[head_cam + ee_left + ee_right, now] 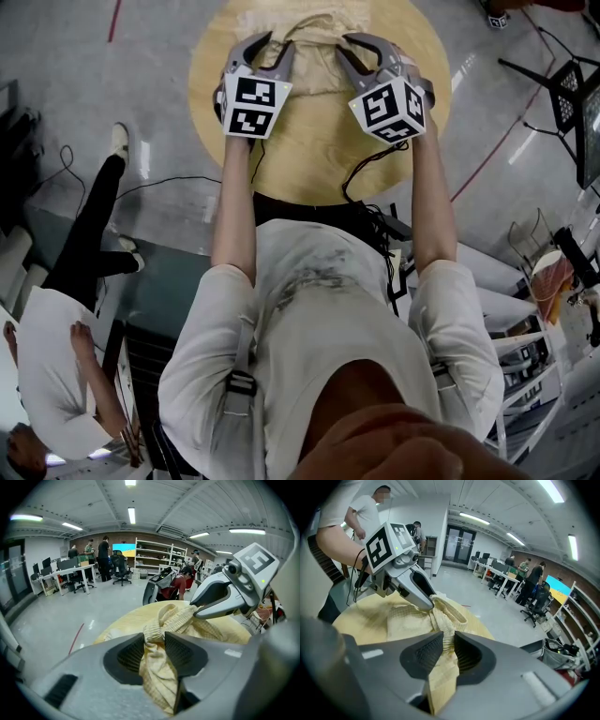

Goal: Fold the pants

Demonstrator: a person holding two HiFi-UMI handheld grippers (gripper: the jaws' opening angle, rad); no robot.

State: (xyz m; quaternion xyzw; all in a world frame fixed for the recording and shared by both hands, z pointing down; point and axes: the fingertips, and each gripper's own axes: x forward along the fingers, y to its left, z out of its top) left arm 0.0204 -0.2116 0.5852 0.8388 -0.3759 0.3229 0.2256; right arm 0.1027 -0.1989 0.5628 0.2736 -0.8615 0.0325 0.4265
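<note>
The pants [317, 56] lie bunched on the far half of the round table [319, 159], straight ahead of us, with both tools already on them. Everything turns on this: the ribbed band [450, 613] runs crosswise from one tool to the other, and the rest of the cloth lies heaped on the tabletop under and beyond the tips. We cannot make out which way the legs run. Neither hand is nearer; the two sit side by side, close together, at about the same reach. The left gripper [153, 641] has its jaws partly closed on a thick gather of fabric that fills the gap between its dark ribbed pads and hangs out below them. The right gripper [449, 651] is closed tighter on a thinner fold, which also trails down under its pads. As we judge it, the next move depends on drawing these two held points apart along that crosswise line, so the band comes straight before any fold is laid. The cloth is pale yellow and soft, with a fine waffle weave and a tighter rib at the band. It looks limp and should drape rather than hold a crease. The tabletop is smooth and wood-toned, close to the fabric's colour, so edges may be hard to read. The jaws are smooth grey plastic, curved like claws, each topped by a marker cube [253, 105]. Around the table is glossy grey floor [150, 56].
</note>
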